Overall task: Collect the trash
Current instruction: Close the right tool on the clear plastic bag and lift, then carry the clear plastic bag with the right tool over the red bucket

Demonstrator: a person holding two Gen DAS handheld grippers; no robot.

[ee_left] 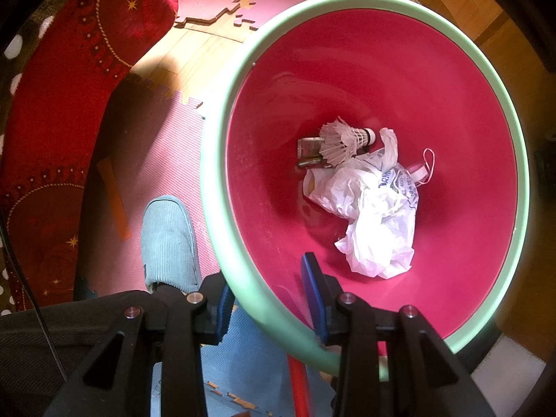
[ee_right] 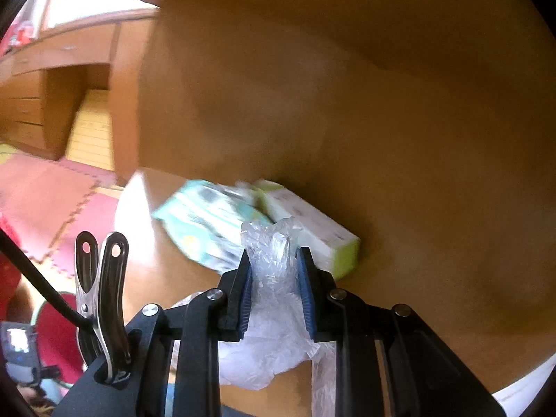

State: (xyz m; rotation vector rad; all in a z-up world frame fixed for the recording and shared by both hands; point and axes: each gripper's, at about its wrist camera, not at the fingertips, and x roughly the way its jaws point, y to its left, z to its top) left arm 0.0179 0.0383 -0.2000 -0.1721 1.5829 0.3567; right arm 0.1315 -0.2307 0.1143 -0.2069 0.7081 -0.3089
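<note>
Transfer step: with your left gripper (ee_left: 274, 307) clamped on the bin rim (ee_left: 222, 160), carry the clear plastic wrap (ee_right: 274, 260) pinched in your right gripper (ee_right: 274, 271) fully over the opening before releasing.

A grey slipper (ee_left: 170, 239) stands on the pink foam mat (ee_left: 166, 139), with a red patterned cloth (ee_left: 69, 104) at its left. On the wooden surface (ee_right: 399, 243), two tissue packs (ee_right: 208, 222) lie touching.

Crumpled clear plastic bag (ee_right: 274, 278) pinched upright above the tabletop, pink bin (ee_left: 365, 80) holding a shuttlecock (ee_left: 342, 140)
</note>
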